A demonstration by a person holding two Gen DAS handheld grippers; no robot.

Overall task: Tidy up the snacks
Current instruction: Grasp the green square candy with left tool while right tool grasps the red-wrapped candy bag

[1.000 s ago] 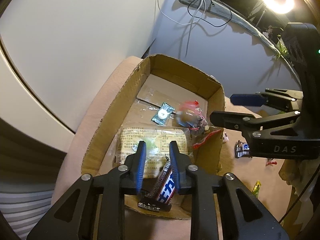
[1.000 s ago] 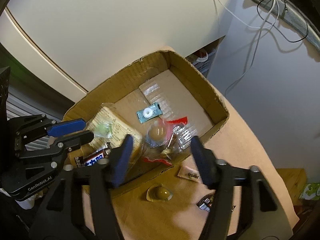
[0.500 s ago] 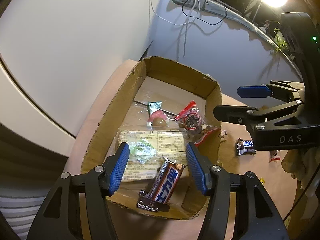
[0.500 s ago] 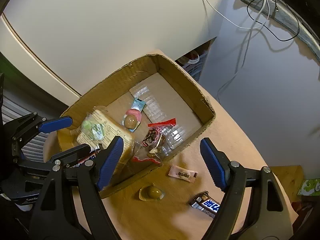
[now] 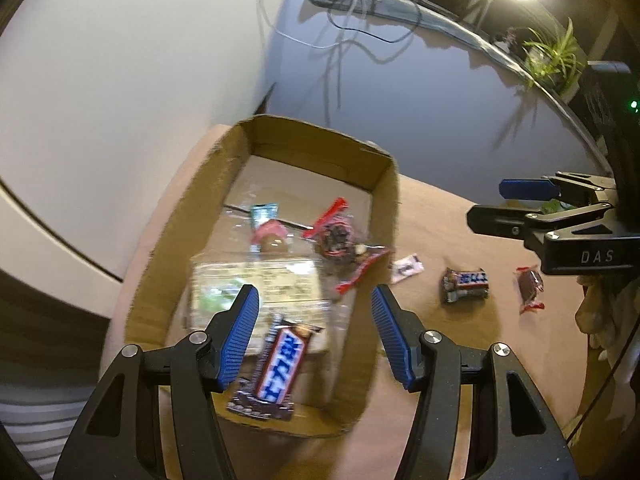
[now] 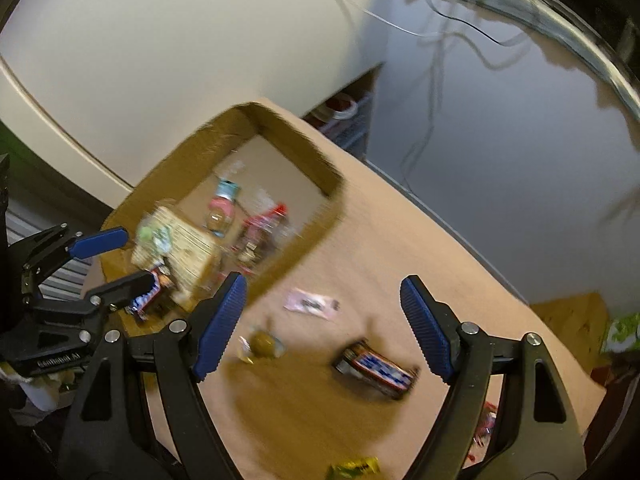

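A cardboard box (image 5: 382, 184) on the round tan table holds several snacks: a flat cracker pack (image 5: 276, 284), a red-trimmed clear bag (image 5: 336, 236), a pink candy (image 5: 270, 236) and a Snickers bar (image 5: 280, 364) leaning on the near wall. My left gripper (image 5: 314, 334) is open and empty above the bar. My right gripper (image 6: 324, 328) is open and empty over the table beside the box (image 6: 296, 132). On the table lie a Snickers bar (image 6: 376, 368), a round gold candy (image 6: 262, 344) and a pink sachet (image 6: 312, 304).
More loose snacks lie on the table: a small red pack (image 5: 528, 288) and a yellow wrapper (image 6: 356, 468) at the near edge. A white wall and a grey panel with hanging cables (image 5: 340, 40) stand behind the table.
My left gripper opened and let go of the Snickers bar, which now rests in the box. My right gripper let a candy drop into the box and moved right over the table.
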